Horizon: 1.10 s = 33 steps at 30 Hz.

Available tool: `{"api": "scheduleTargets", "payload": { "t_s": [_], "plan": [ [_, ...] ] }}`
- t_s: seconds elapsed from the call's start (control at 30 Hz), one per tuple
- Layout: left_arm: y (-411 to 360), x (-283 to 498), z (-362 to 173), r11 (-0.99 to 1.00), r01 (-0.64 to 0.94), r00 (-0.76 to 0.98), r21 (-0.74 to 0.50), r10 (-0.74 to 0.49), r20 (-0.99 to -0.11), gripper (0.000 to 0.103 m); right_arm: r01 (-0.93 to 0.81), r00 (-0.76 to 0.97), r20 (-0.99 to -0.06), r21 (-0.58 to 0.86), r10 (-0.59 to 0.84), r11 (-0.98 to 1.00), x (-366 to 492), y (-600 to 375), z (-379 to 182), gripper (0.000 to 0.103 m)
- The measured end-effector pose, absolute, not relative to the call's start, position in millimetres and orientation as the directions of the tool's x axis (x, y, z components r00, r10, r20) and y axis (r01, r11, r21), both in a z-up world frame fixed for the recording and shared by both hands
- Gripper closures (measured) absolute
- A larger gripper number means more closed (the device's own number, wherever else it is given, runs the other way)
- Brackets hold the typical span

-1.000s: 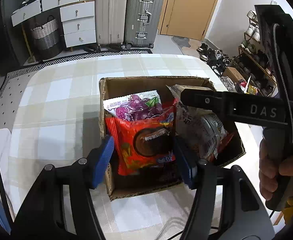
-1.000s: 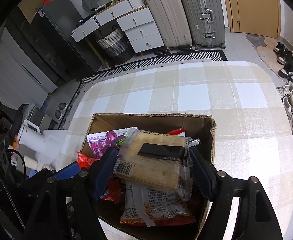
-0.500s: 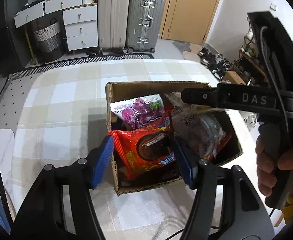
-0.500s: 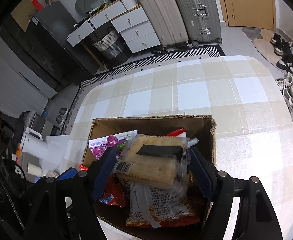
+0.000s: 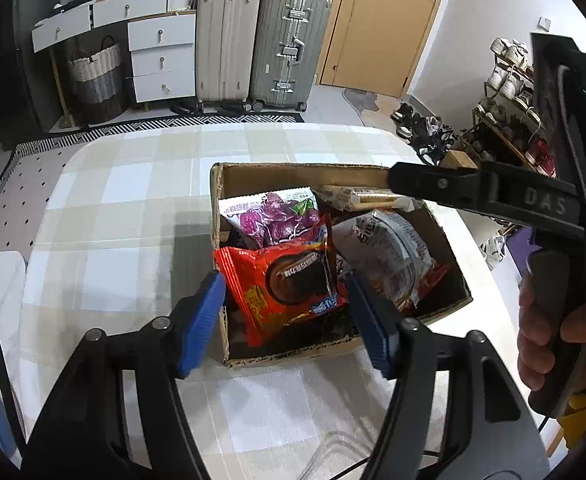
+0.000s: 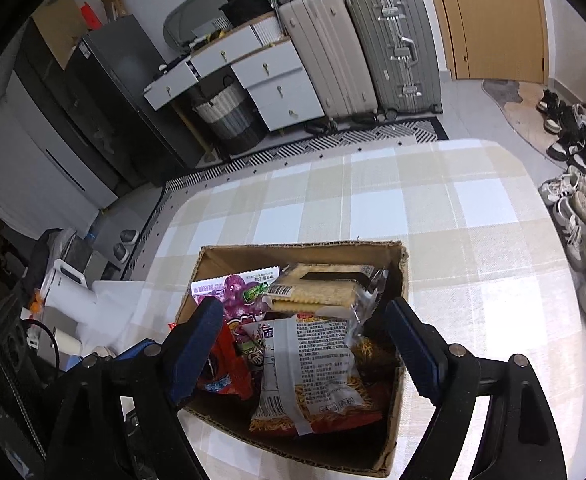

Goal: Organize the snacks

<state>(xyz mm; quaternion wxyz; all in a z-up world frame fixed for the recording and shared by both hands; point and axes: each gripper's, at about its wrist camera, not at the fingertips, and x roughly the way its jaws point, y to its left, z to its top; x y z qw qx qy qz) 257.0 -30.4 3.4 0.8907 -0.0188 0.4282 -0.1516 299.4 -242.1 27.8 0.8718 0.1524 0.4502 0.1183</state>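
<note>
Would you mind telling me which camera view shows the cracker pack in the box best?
The right wrist view: the cracker pack lies there face-up, barcode and crackers visible, leaning at the cardboard box's far wall. The left wrist view shows only its edge, partly behind the right gripper's finger.

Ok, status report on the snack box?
Both grippers open: left gripper, right gripper, jaws just widened. Snacks inside cardboard box. Nothing in the way.

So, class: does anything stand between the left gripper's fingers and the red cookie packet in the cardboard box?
Nothing visible does. The red cookie packet lies on top in the cardboard box, framed by the left gripper, whose blue fingers, just opened wider, stand clear of it.
</note>
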Motion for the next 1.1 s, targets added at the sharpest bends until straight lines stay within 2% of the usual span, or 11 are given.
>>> {"api": "scheduleTargets", "payload": {
  "t_s": [0.07, 0.33, 0.43, 0.7, 0.83, 0.93, 1.03, 1.1],
  "plan": [
    [-30, 252, 7, 0.954, 0.249, 0.6, -0.164, -0.285, -0.748, 0.035, -0.081, 0.585, -0.735, 0.369, 0.344, 0.926, 293, -244, 32, 0.017],
    [-34, 226, 26, 0.958, 0.241, 0.632, -0.152, -0.274, -0.725, 0.033, -0.137, 0.648, -0.684, 0.33, 0.336, 0.934, 255, -243, 52, 0.017],
    [-36, 212, 37, 0.96, 0.242, 0.647, -0.14, -0.268, -0.714, 0.028, -0.158, 0.675, -0.66, 0.308, 0.33, 0.938, 238, -242, 63, 0.018],
    [-37, 160, 81, 0.965, 0.23, 0.705, -0.125, -0.254, -0.663, 0.024, -0.208, 0.74, -0.568, 0.315, 0.359, 0.926, 182, -243, 102, 0.017],
    [-35, 126, 106, 0.968, 0.221, 0.737, -0.119, -0.246, -0.63, 0.023, -0.243, 0.783, -0.511, 0.273, 0.354, 0.931, 140, -239, 124, 0.017],
    [-33, 94, 125, 0.971, 0.213, 0.764, -0.105, -0.233, -0.602, 0.022, -0.258, 0.809, -0.473, 0.247, 0.349, 0.934, 108, -235, 136, 0.013],
    [-30, 60, 143, 0.973, 0.203, 0.79, -0.108, -0.227, -0.569, 0.017, -0.273, 0.833, -0.429, 0.23, 0.35, 0.934, 74, -230, 147, 0.012],
    [-27, 36, 152, 0.975, 0.198, 0.812, -0.1, -0.22, -0.541, 0.007, -0.282, 0.844, -0.406, 0.222, 0.351, 0.933, 51, -228, 150, 0.012]
  ]
}}
